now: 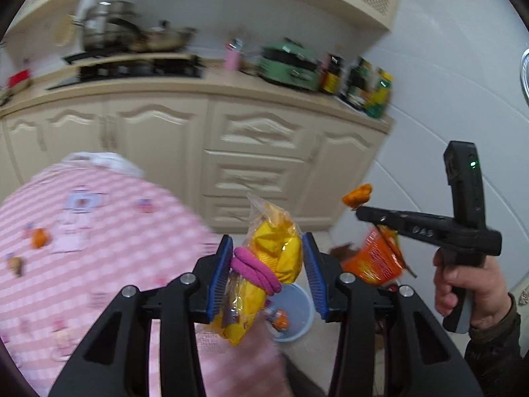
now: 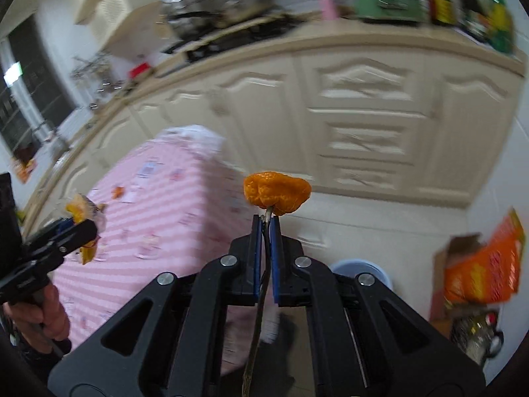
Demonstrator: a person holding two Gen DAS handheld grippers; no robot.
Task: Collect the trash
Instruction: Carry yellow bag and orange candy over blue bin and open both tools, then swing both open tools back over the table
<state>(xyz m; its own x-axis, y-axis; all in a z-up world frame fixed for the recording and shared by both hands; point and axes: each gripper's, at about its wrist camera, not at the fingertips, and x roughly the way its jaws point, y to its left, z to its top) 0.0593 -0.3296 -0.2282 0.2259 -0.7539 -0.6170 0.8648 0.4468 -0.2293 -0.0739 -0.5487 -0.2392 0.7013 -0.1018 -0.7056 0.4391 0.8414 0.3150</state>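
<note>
Left claw (image 1: 266,266) pinches yellow snack bag (image 1: 264,278); right claw (image 2: 264,228) clamps orange peel (image 2: 277,192), both carried toward blue bin (image 1: 297,314) for dumping.

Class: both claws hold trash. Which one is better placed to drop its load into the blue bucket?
Left, probably. The left claw holds the yellow wrapper right above the bucket; the right claw's peel hangs over floor.
</note>
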